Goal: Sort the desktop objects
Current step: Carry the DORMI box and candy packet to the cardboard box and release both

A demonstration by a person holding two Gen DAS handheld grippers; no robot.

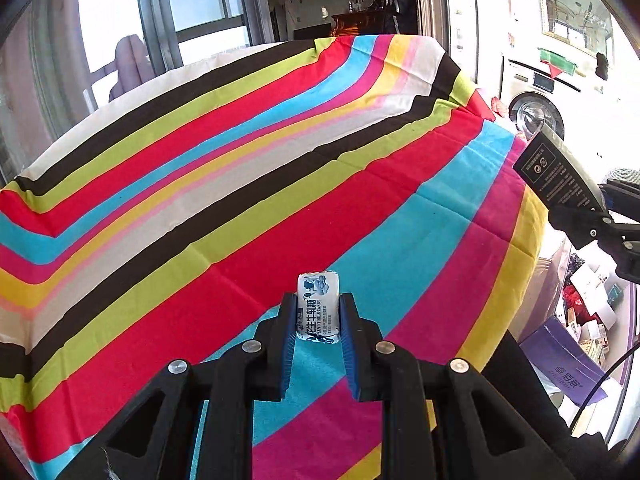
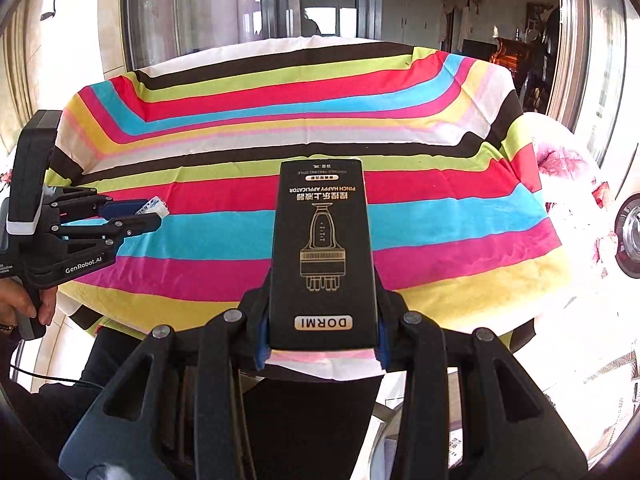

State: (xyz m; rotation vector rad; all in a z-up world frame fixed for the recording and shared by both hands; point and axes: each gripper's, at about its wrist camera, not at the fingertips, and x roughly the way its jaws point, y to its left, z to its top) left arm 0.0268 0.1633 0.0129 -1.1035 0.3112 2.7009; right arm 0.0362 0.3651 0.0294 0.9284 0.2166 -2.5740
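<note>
My left gripper (image 1: 318, 312) is shut on a small white and blue milk candy (image 1: 318, 306), held upright above the striped tablecloth (image 1: 240, 184). The same candy (image 2: 154, 207) pokes from the left gripper (image 2: 150, 216) at the left edge of the right wrist view. My right gripper (image 2: 322, 336) is shut on a tall black DORMI box (image 2: 322, 252) with gold print, carried above the near edge of the cloth-covered table (image 2: 280, 128). In the left wrist view the black box (image 1: 560, 176) shows at the far right, beyond the table's edge.
The striped cloth covers the whole tabletop and hangs over its edges. A washing machine (image 1: 540, 104) stands to the right of the table. Purple and white boxes (image 1: 576, 356) lie on the floor at the lower right. A person's hand (image 2: 28, 304) holds the left gripper's handle.
</note>
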